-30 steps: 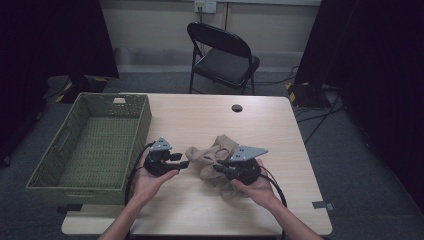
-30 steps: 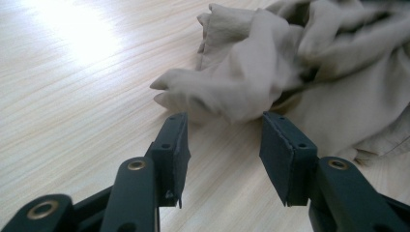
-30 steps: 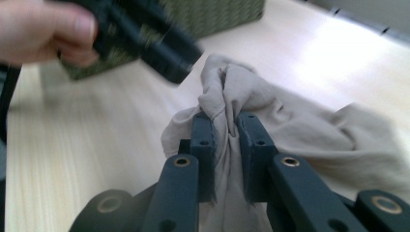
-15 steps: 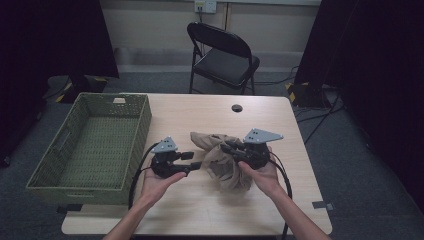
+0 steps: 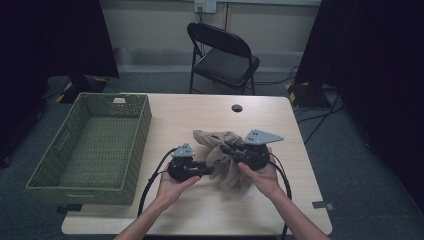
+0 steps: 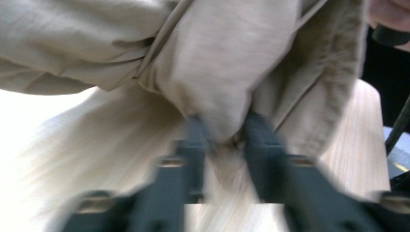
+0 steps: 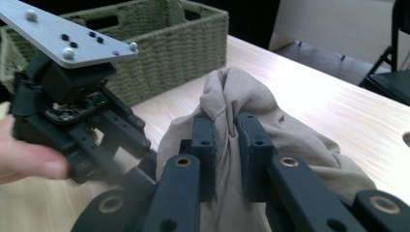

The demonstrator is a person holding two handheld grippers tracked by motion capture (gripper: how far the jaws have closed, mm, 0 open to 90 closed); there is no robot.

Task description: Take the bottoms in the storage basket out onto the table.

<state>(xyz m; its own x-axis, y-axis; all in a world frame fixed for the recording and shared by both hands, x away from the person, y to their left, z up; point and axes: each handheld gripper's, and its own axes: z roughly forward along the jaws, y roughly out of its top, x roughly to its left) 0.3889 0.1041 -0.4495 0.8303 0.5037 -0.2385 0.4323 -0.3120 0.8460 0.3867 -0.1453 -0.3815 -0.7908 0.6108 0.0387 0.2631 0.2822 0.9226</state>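
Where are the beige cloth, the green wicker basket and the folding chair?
beige cloth (image 5: 226, 159), high view, bunched middle.
green wicker basket (image 5: 138, 125), high view, right wall.
folding chair (image 5: 222, 62), high view, seat.

A woven green basket (image 5: 90, 142) stands on the left part of the light wooden table (image 5: 185, 112), with a long side running along the table's left edge. A handle slot is cut into its left wall, and a small pale label sits at its far rim. A small dark round grommet (image 5: 237, 108) is set into the tabletop near the far edge, upper centre of the frame. A black folding chair (image 5: 223, 56) stands on the grey floor behind the table. Cables (image 5: 320, 117) trail across the floor at right.
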